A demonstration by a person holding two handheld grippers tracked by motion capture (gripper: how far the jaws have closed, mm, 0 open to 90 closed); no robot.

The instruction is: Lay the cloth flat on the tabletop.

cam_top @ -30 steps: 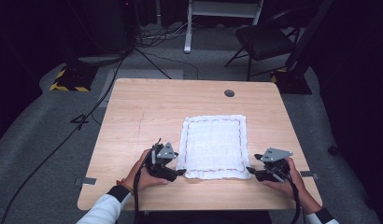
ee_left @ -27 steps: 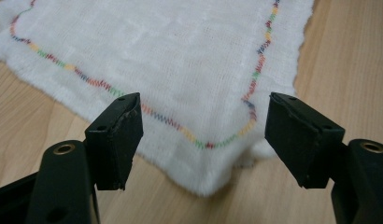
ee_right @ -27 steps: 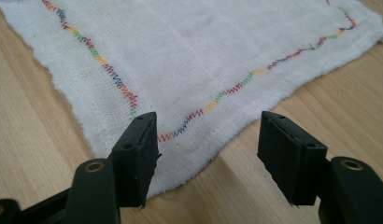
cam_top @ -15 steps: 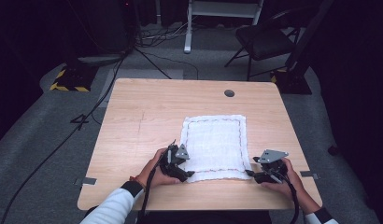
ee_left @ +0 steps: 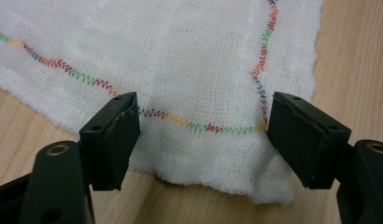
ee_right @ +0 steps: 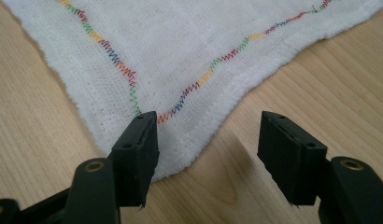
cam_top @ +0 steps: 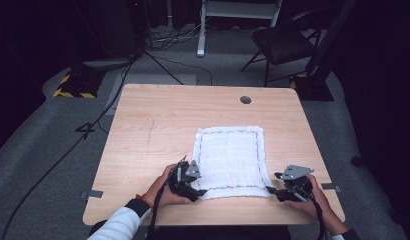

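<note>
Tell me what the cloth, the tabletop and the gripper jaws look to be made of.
Cloth: white open-weave cotton gauze by the look, matte, grid of threads visible, fuzzy edges, multicoloured zigzag stitching inside the border.
Tabletop: light wood-grain surface with low sheen; probably laminate, could be veneer.
Left gripper and right gripper jaws: matte black, likely moulded plastic, with brass-coloured inserts.

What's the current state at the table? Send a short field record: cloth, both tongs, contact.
cloth: white cloth with coloured zigzag stitching, spread flat on the wooden table
left tongs: open, jaws astride the cloth's near left corner
right tongs: open, at the near right corner, one jaw over the cloth edge, the other over bare wood
contact: neither closed on the cloth
cloth corners: none lifted
</note>
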